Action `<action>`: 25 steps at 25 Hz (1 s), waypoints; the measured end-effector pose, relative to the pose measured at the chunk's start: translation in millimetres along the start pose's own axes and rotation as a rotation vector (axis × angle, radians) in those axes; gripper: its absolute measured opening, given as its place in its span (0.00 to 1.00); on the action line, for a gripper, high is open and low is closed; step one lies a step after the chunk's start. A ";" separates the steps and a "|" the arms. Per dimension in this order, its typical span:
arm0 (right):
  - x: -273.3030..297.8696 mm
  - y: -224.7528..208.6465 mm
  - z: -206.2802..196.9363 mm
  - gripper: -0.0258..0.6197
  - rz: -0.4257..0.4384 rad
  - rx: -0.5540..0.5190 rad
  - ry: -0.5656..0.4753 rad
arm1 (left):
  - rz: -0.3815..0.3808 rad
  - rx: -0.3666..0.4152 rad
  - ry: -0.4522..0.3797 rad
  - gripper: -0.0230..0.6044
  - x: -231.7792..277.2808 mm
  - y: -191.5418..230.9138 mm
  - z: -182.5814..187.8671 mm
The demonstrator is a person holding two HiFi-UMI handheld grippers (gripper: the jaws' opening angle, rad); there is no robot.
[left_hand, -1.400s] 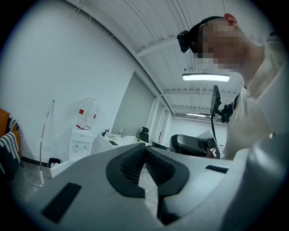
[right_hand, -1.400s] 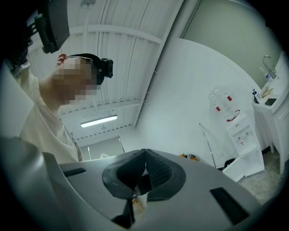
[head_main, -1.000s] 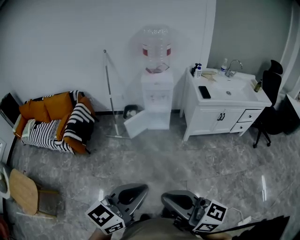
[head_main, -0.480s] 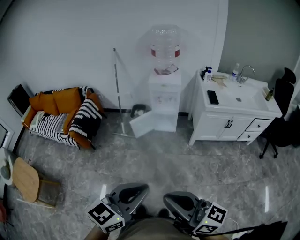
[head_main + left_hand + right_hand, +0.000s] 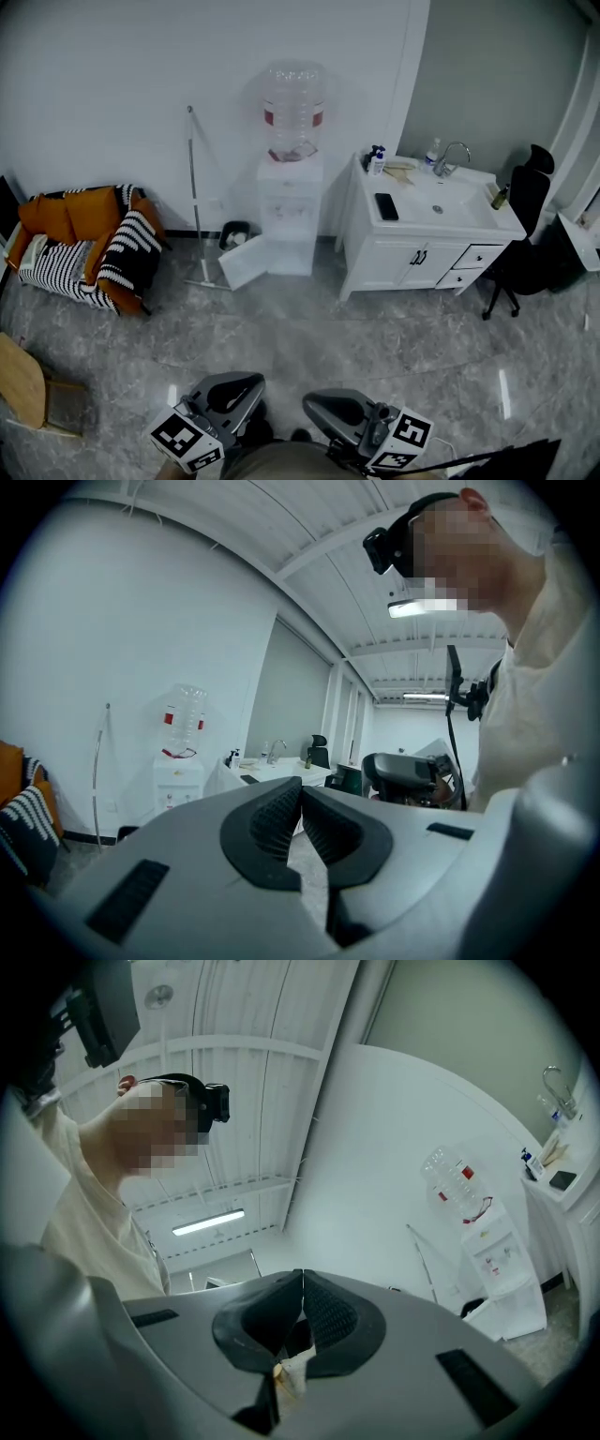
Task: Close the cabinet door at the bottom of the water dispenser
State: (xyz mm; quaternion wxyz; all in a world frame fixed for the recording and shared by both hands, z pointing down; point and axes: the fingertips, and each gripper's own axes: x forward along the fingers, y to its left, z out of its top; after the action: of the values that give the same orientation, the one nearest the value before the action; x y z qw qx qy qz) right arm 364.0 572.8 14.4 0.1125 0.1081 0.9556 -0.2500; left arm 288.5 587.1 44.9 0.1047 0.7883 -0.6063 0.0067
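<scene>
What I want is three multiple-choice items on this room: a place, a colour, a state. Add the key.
1. The mop stands where? A left of the water dispenser; B right of it; C flat in front of it.
2. The band on the bottle is: A green; B red; C yellow.
3. The dispenser's bottom door is: A shut; B taken off; C open.
Key: 1 A, its pole stands on that side; 2 B, a red band circles it; 3 C, it swings out to the left.

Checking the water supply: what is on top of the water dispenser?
A clear upturned bottle with a red label stands on the water dispenser. It covers the top beneath it; its fill level cannot be told.
</scene>
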 end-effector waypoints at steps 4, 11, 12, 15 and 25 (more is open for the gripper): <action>25.9 -10.9 -0.9 0.07 -0.050 -0.018 0.007 | -0.005 0.012 -0.029 0.03 -2.9 35.6 4.9; 90.4 -28.8 0.9 0.07 -0.063 -0.059 0.043 | -0.013 -0.015 -0.100 0.03 -12.1 108.2 27.6; 98.9 -31.4 0.8 0.07 -0.062 -0.061 0.047 | -0.015 -0.018 -0.106 0.03 -12.3 116.8 28.9; 122.3 -38.7 1.4 0.07 -0.069 -0.077 0.052 | -0.031 -0.031 -0.115 0.03 -11.1 141.6 31.1; 182.0 -60.7 -6.3 0.07 -0.110 -0.072 0.042 | -0.075 -0.025 -0.109 0.03 -21.8 201.2 35.1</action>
State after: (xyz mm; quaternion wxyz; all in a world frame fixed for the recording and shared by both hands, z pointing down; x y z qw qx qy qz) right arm 173.9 551.6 -1.7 0.0822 0.0567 0.9706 -0.2190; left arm 86.1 552.9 39.1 0.0815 0.8082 -0.5813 -0.0478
